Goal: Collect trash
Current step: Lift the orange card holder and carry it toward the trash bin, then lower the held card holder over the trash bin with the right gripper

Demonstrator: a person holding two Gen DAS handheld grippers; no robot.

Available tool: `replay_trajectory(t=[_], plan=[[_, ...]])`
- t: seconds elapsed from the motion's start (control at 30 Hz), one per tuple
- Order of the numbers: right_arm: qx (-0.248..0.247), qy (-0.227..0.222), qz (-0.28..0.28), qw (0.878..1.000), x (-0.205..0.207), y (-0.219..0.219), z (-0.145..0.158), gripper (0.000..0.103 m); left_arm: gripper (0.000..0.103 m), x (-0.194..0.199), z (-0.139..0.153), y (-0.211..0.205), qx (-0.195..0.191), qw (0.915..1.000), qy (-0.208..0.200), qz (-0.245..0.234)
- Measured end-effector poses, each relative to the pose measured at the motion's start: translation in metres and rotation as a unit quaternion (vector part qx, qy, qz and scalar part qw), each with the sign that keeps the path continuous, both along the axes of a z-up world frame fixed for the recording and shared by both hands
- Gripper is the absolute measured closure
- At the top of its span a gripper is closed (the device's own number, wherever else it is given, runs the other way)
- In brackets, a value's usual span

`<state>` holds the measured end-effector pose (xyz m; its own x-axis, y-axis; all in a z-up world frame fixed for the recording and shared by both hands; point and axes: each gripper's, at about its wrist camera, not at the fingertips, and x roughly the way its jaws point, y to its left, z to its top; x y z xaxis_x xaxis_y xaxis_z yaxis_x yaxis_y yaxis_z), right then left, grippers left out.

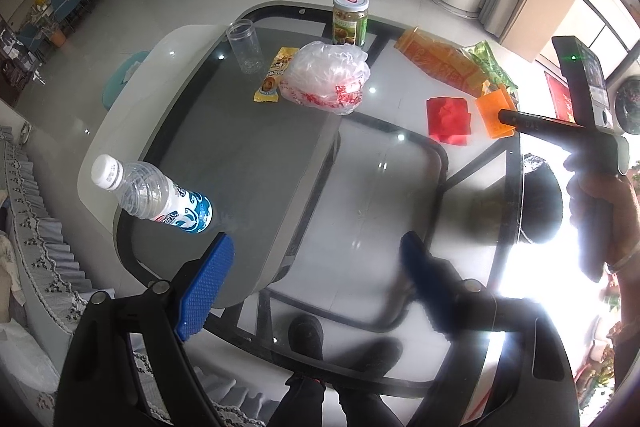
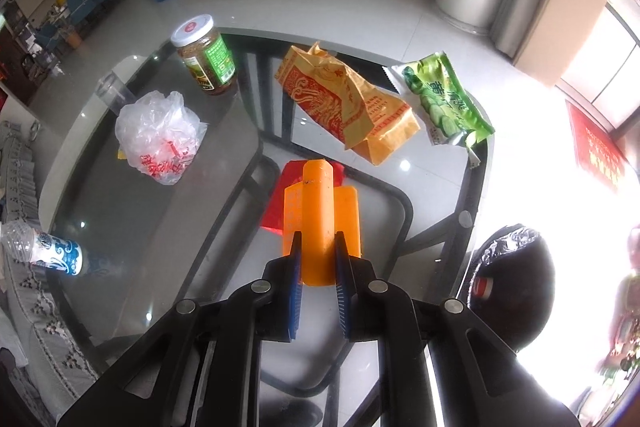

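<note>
My right gripper (image 2: pixel 318 239) is shut on an orange plastic piece (image 2: pixel 318 203) and holds it above the glass table (image 2: pixel 224 187), over a red paper (image 2: pixel 275 213). From the left wrist view the same piece (image 1: pixel 494 113) hangs at the right gripper's tip. My left gripper (image 1: pixel 316 243) is open and empty over the table's near side. A water bottle (image 1: pixel 160 199) stands at its left. Farther off lie a white plastic bag (image 1: pixel 326 77), a yellow snack wrapper (image 1: pixel 272 77), an orange paper bag (image 2: pixel 348 107) and a green wrapper (image 2: pixel 444 99).
A black-lined trash bin (image 2: pixel 516 279) stands on the floor at the table's right end. A lidded jar (image 1: pixel 350 21) and a clear plastic cup (image 1: pixel 244 45) stand at the far side. A sofa with a lace cover (image 1: pixel 36 227) runs along the left.
</note>
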<state>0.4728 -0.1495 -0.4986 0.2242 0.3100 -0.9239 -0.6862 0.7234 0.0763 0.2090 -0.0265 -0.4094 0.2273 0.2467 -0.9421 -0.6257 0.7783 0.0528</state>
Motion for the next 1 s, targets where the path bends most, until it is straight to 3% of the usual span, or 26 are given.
replay_trajectory(t=[1.0], plan=[[-0.032,-0.019,-0.101,0.994,0.054,-0.145,-0.001,0.089,0.02,0.071,0.009,-0.076,0.004,0.9963,-0.004,-0.086]])
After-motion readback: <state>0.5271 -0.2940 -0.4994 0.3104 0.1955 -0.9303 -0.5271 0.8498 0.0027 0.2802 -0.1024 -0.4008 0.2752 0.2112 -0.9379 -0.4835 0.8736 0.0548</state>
